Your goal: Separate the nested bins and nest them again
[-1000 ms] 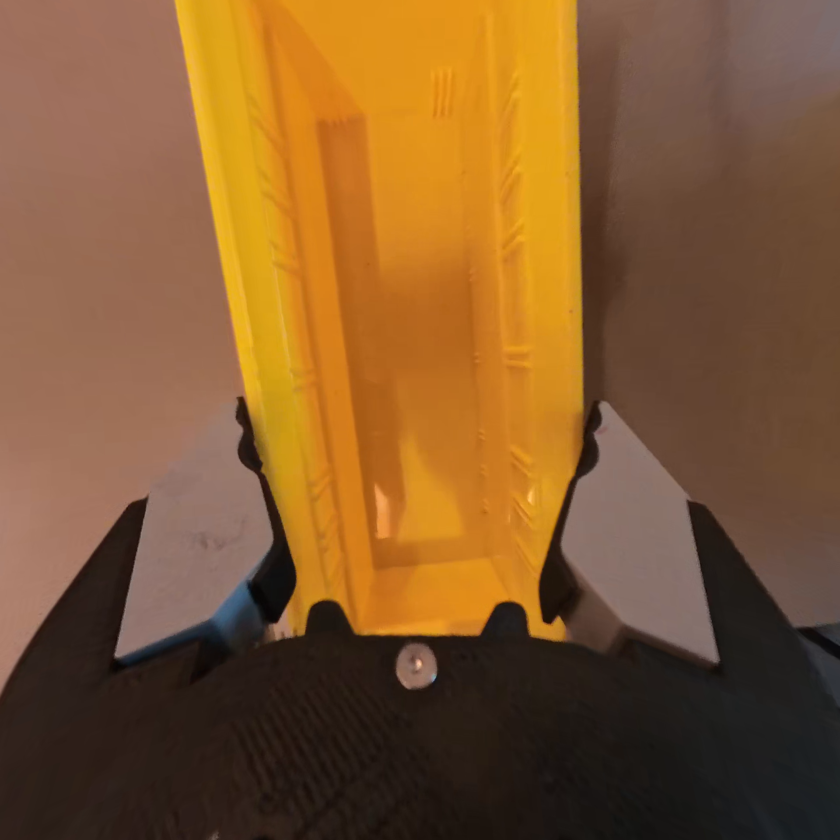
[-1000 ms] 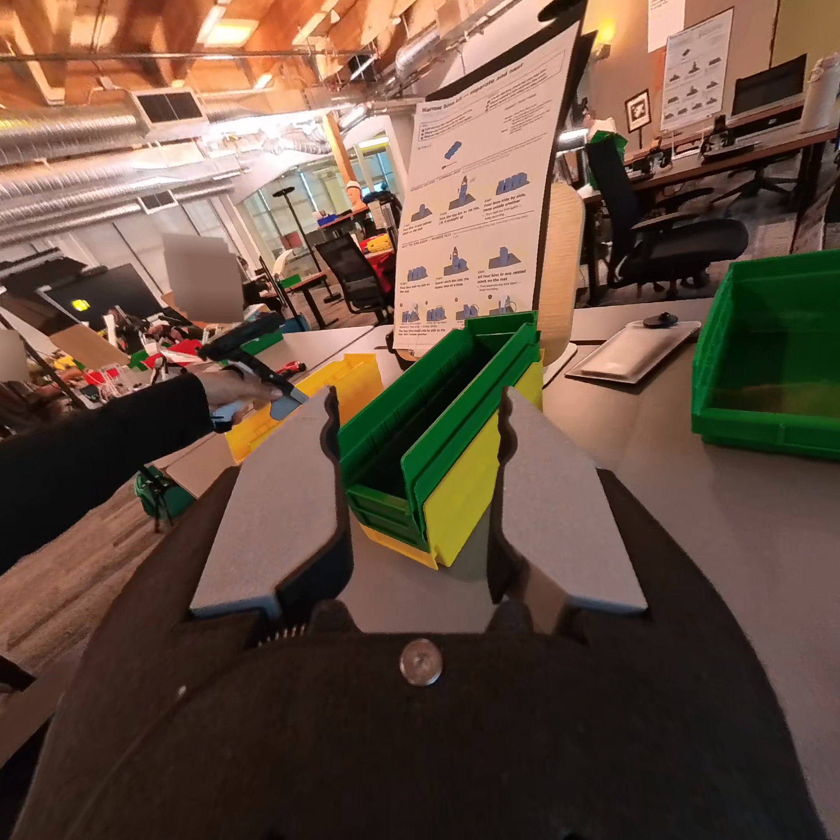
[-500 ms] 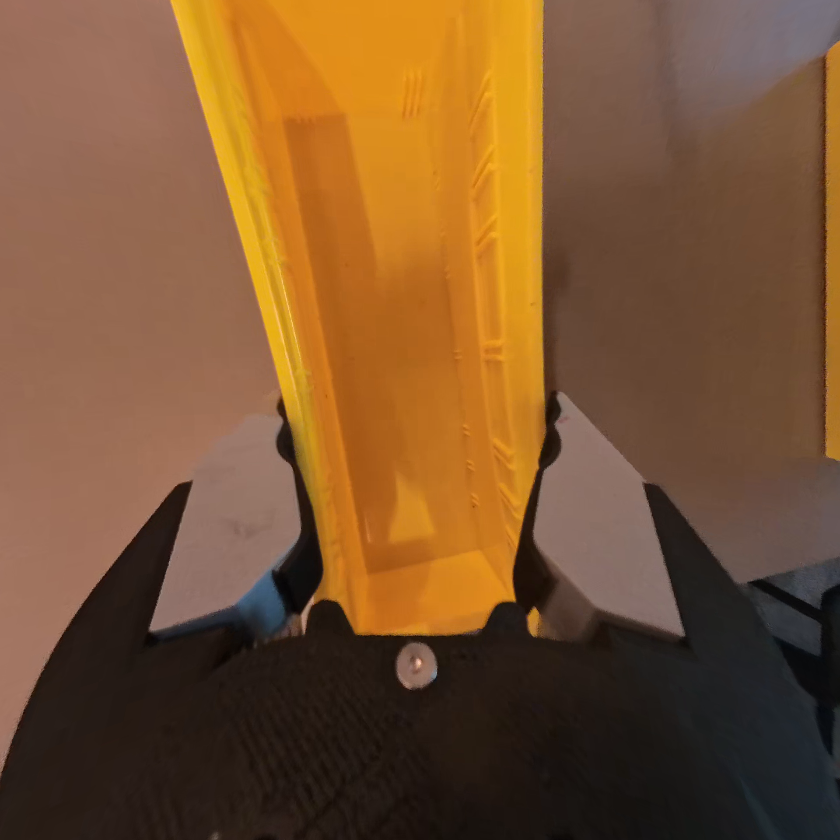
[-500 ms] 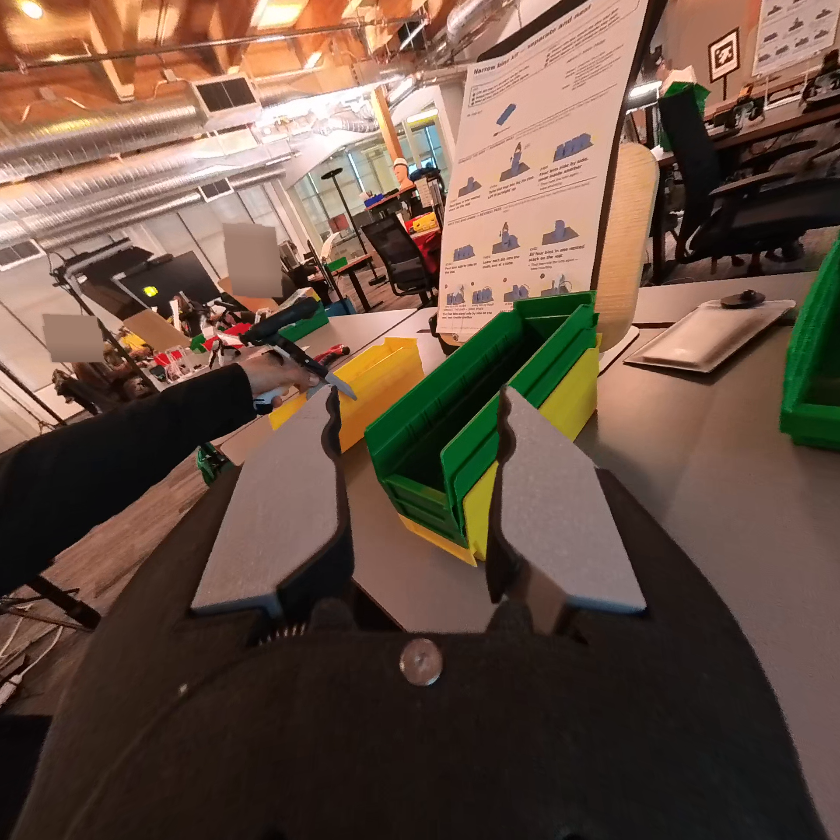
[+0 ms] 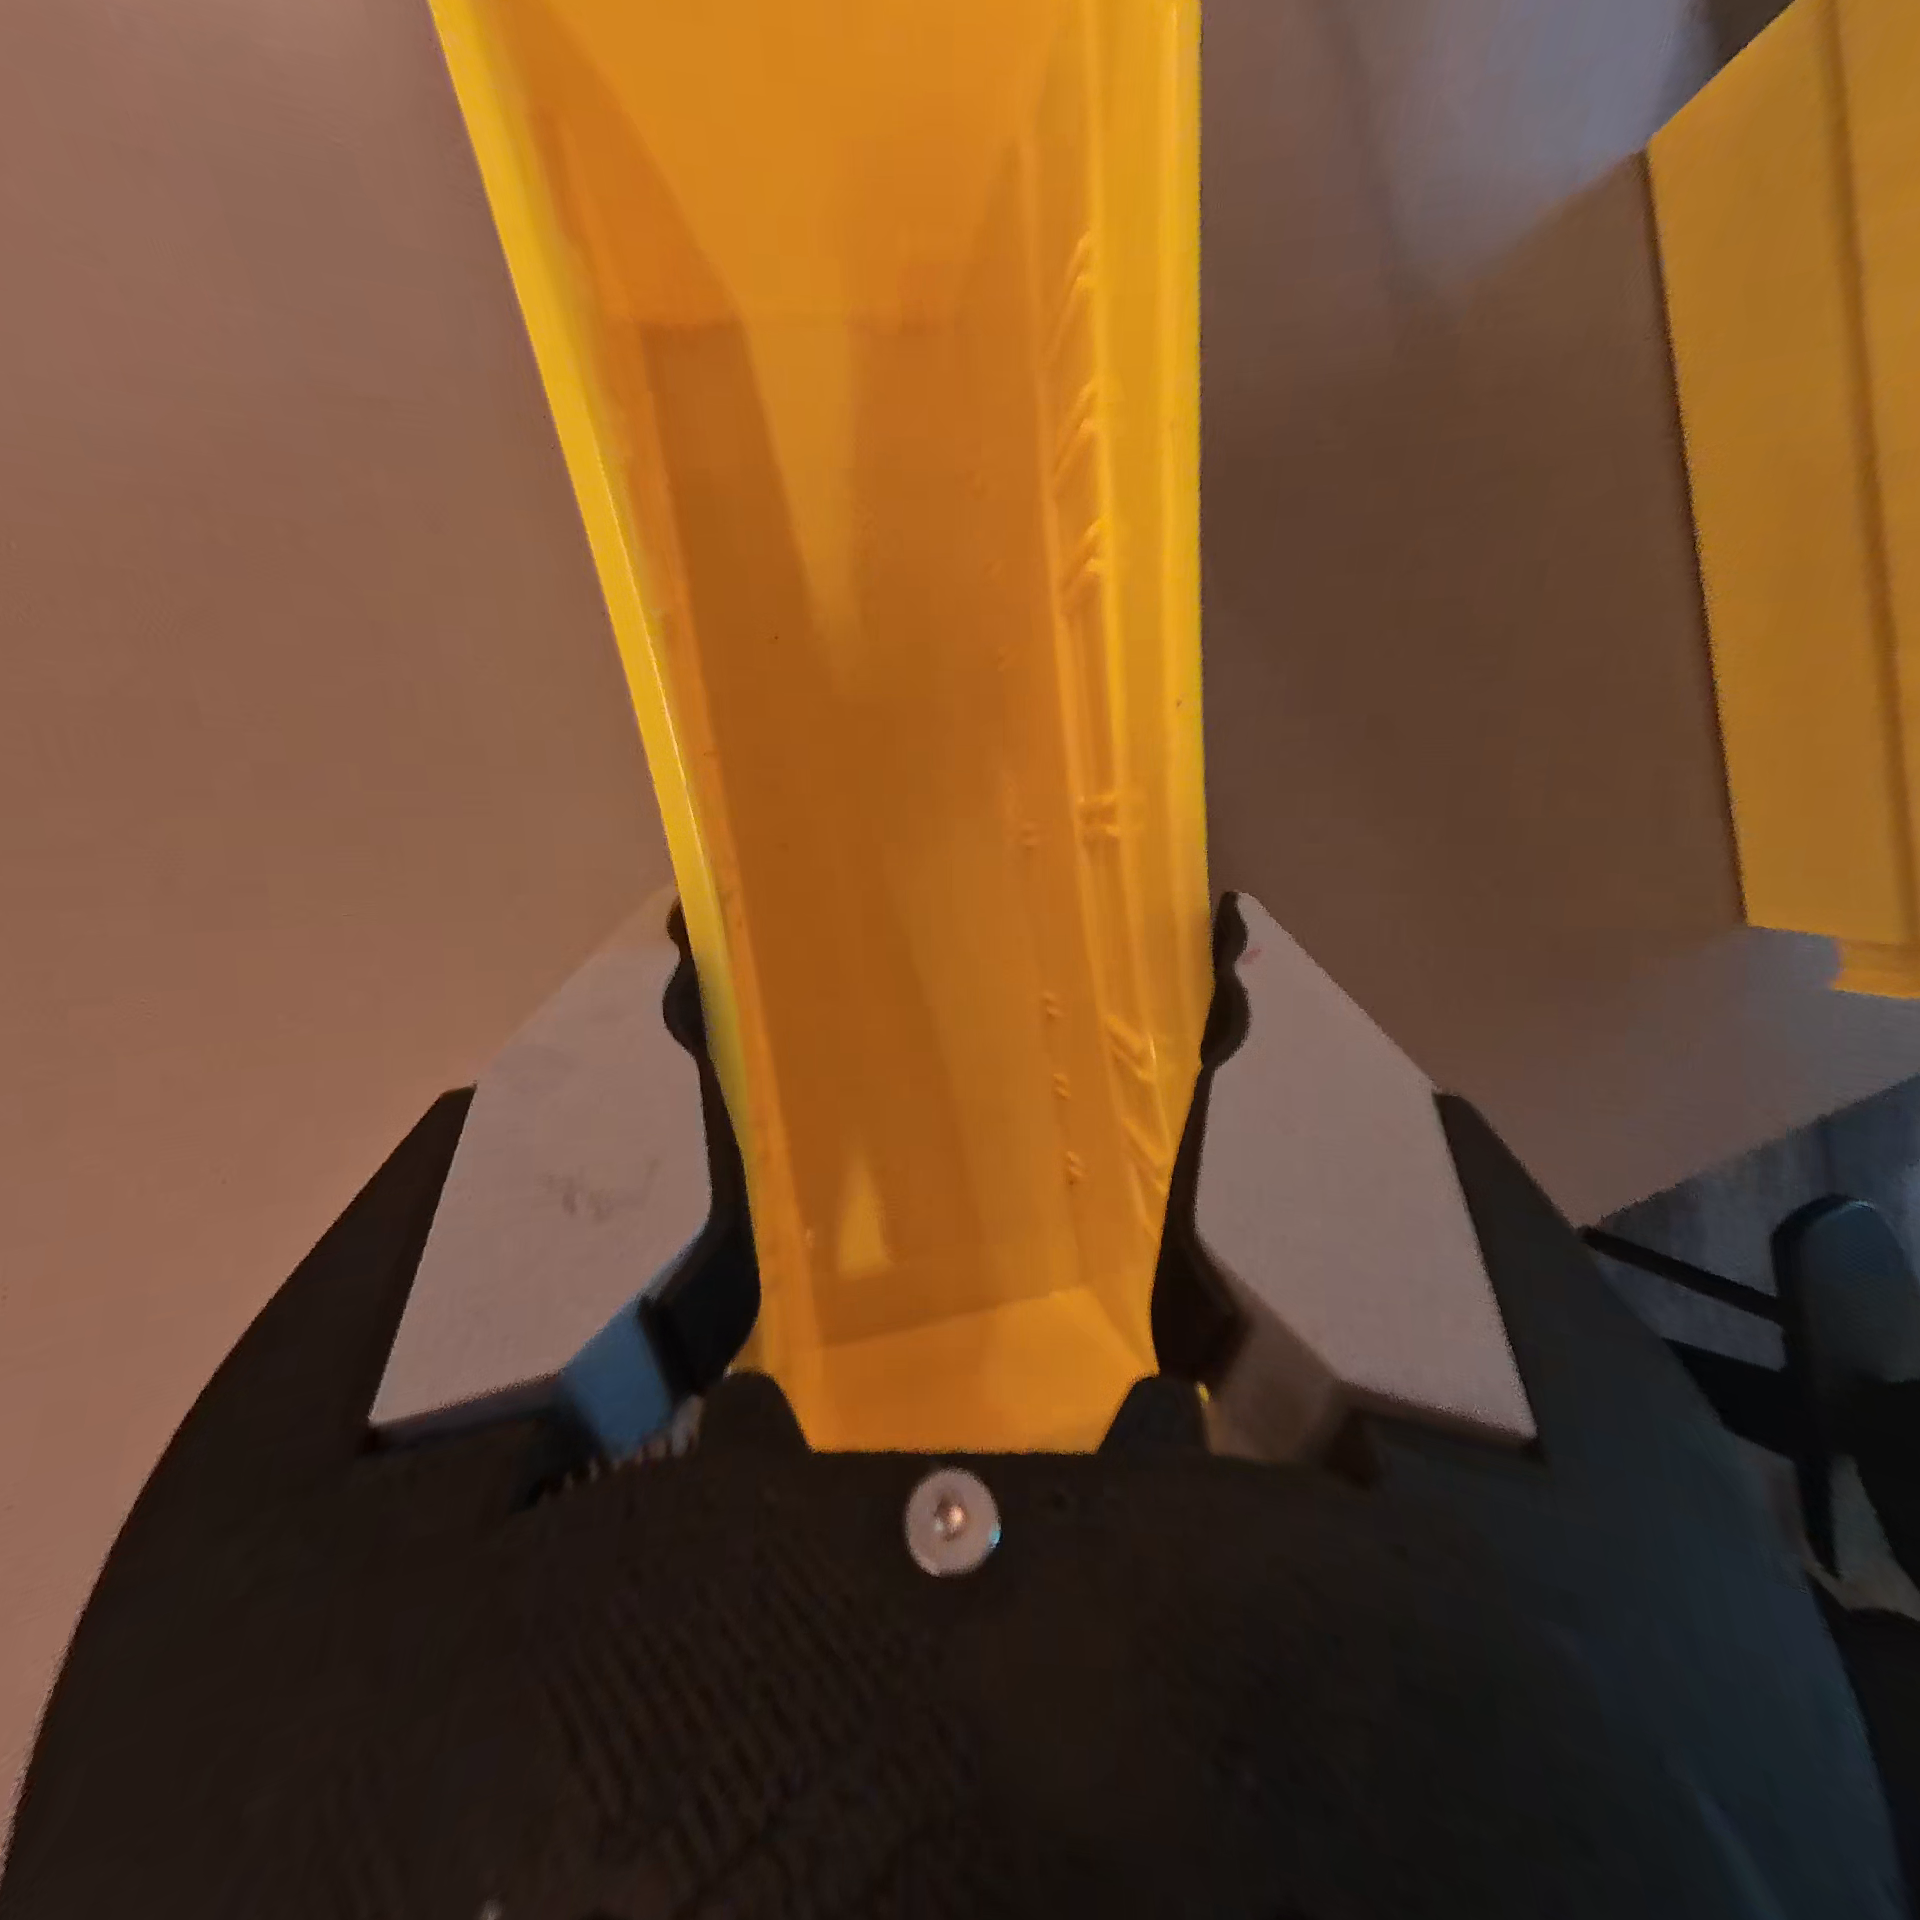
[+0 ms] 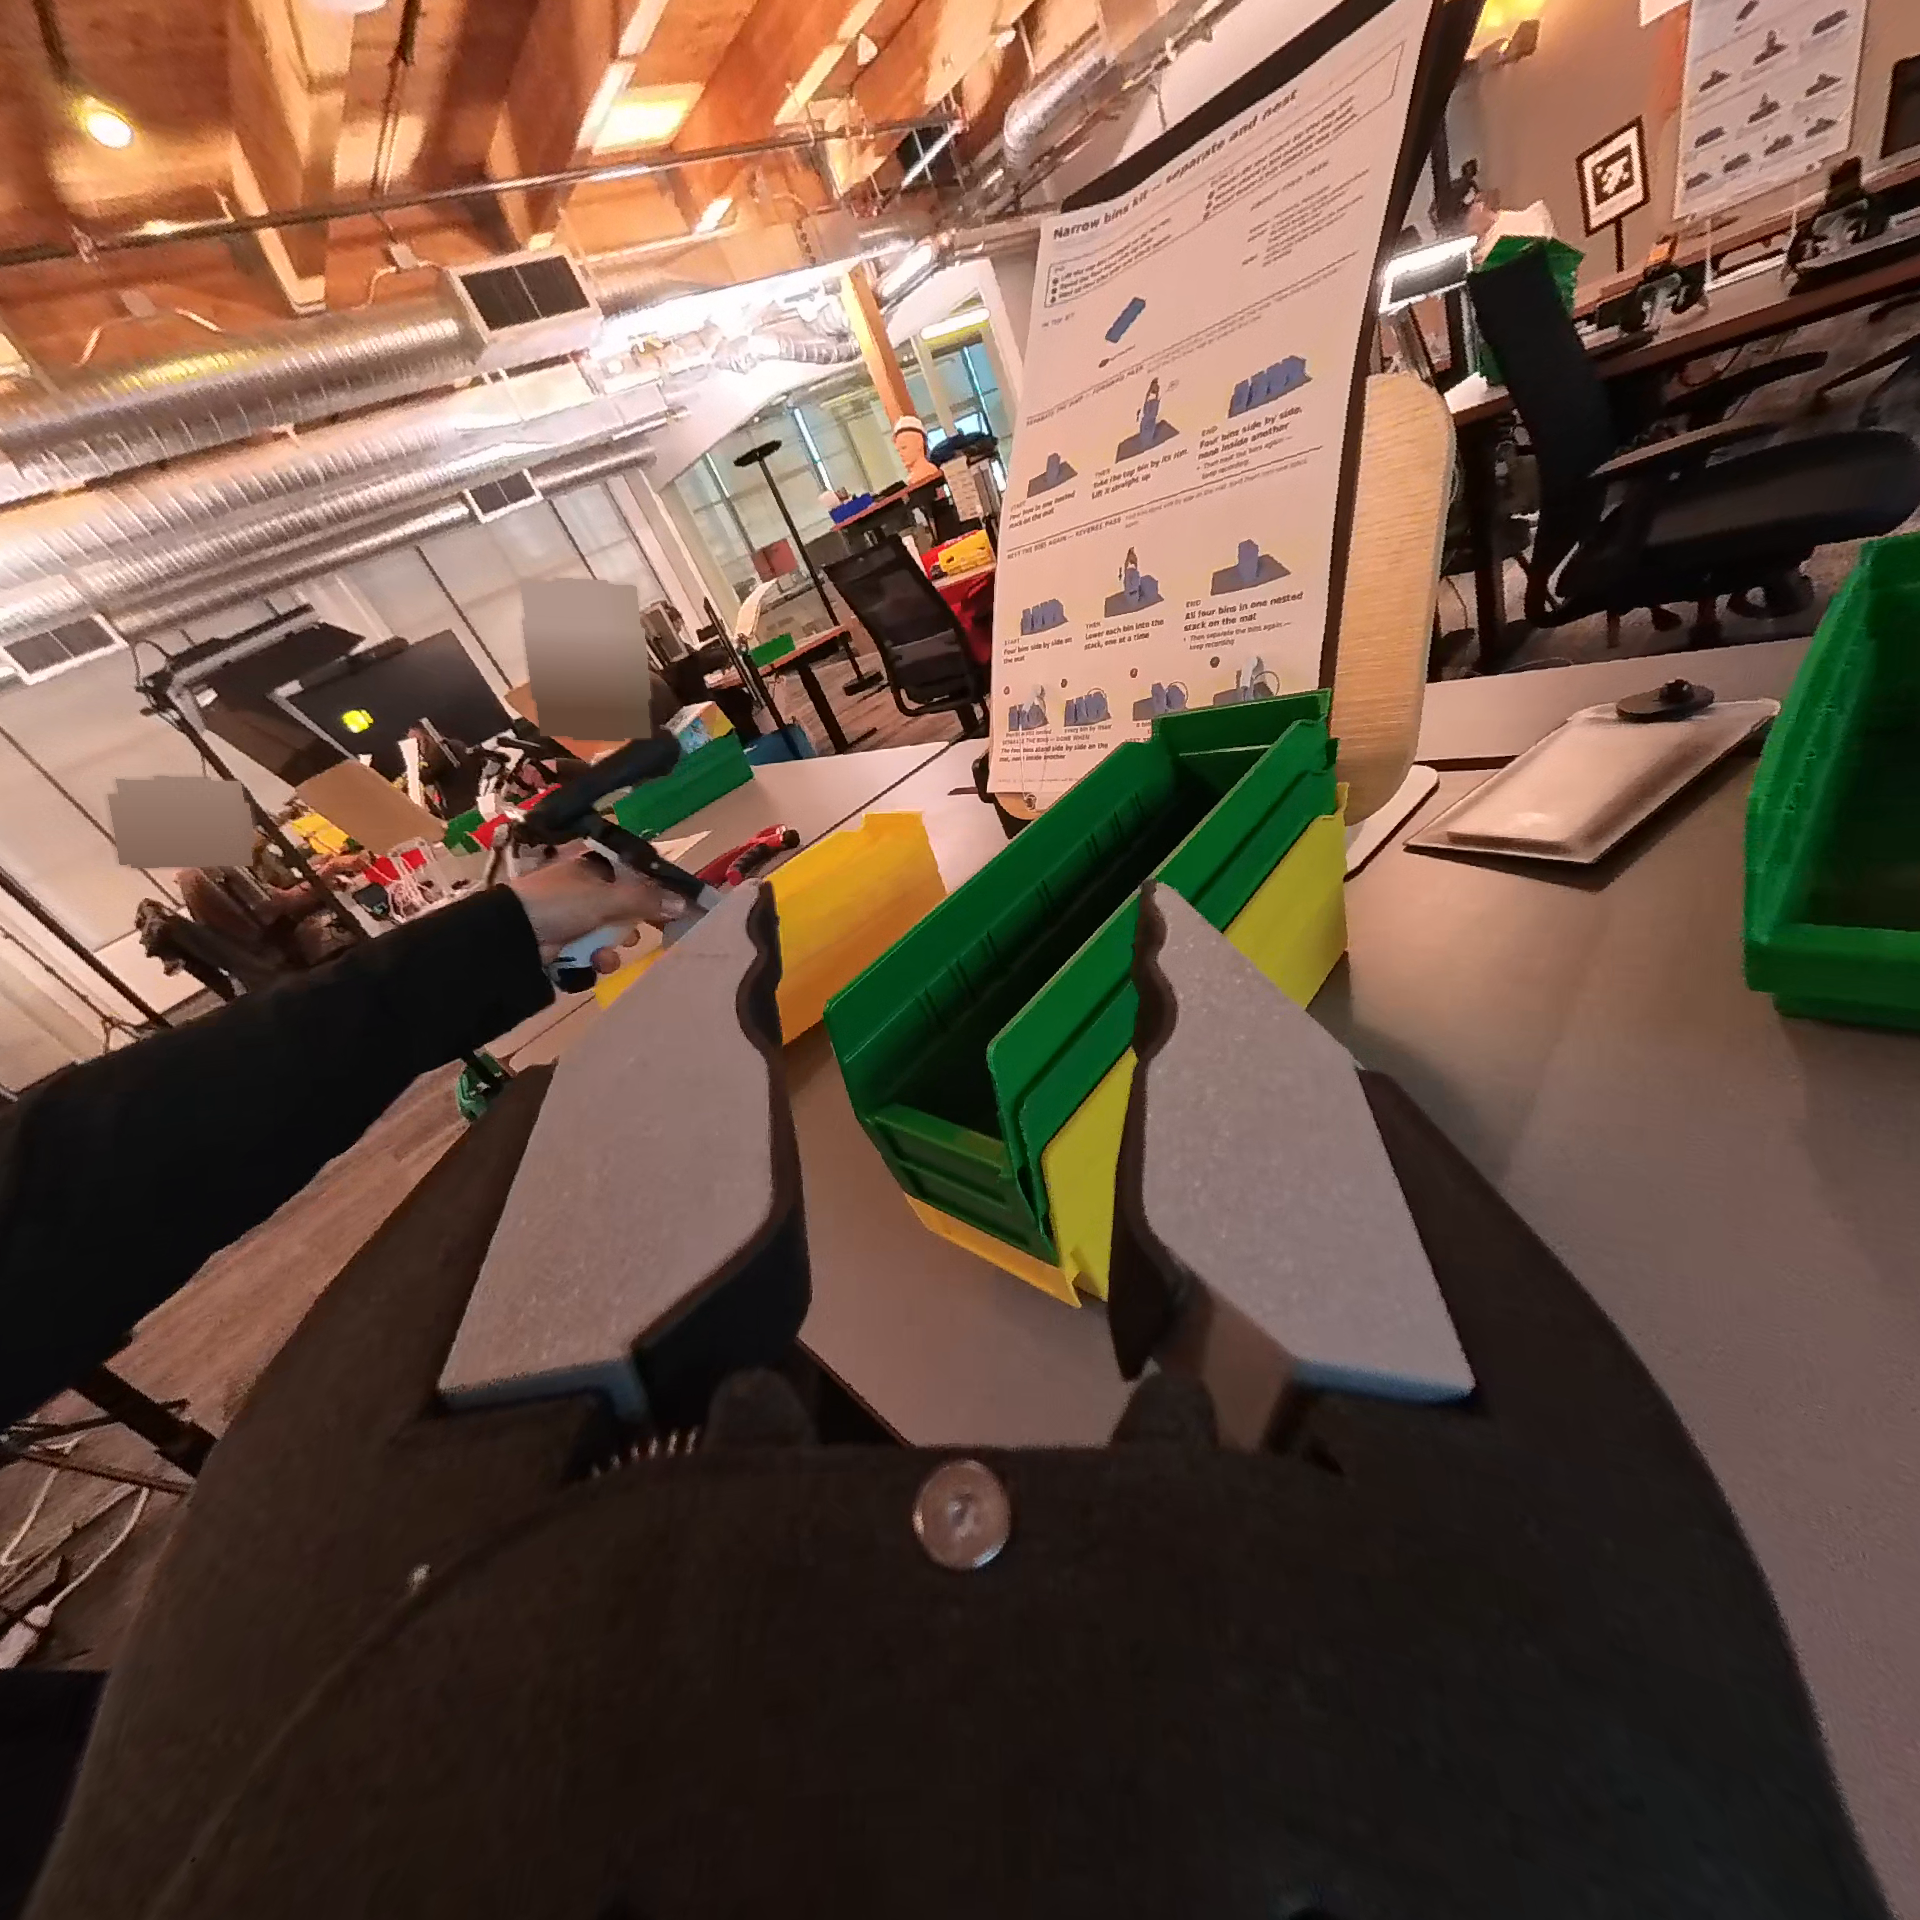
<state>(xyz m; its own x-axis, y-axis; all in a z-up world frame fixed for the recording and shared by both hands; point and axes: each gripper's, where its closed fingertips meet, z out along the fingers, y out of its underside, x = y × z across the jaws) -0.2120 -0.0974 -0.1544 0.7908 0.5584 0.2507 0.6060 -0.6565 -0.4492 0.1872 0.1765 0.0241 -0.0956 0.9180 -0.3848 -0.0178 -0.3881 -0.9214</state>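
On the grey table [image 6: 1662, 1091], your left gripper [image 5: 956, 1039] is clamped across the near end of a narrow yellow bin [image 5: 914, 623], one finger against each long outer wall, the bin's open top facing the camera. Over the past second that bin has swung in the left wrist view, and the yellow flank of the nested stack [image 5: 1808, 520], absent a second ago, has come into the picture at the right edge. Judged from that, you are carrying the lone bin back toward the stack, which points to the re-nesting half of the job.

From the right wrist view, the left gripper [image 6: 665, 883] and its yellow bin [image 6: 852, 914] sit just left of the stack [image 6: 1091, 1018]: green bins nested inside a yellow one, standing in front of an upright instruction board [image 6: 1195, 468]. A larger green bin [image 6: 1829, 883] stands well apart on the right.

Your right gripper [image 6: 956, 997] is empty, its fingers parted about as wide as the stack's near end, and has drawn in a little closer to that end.

Whether the held bin is lifted clear of the table or sliding on it cannot be told.
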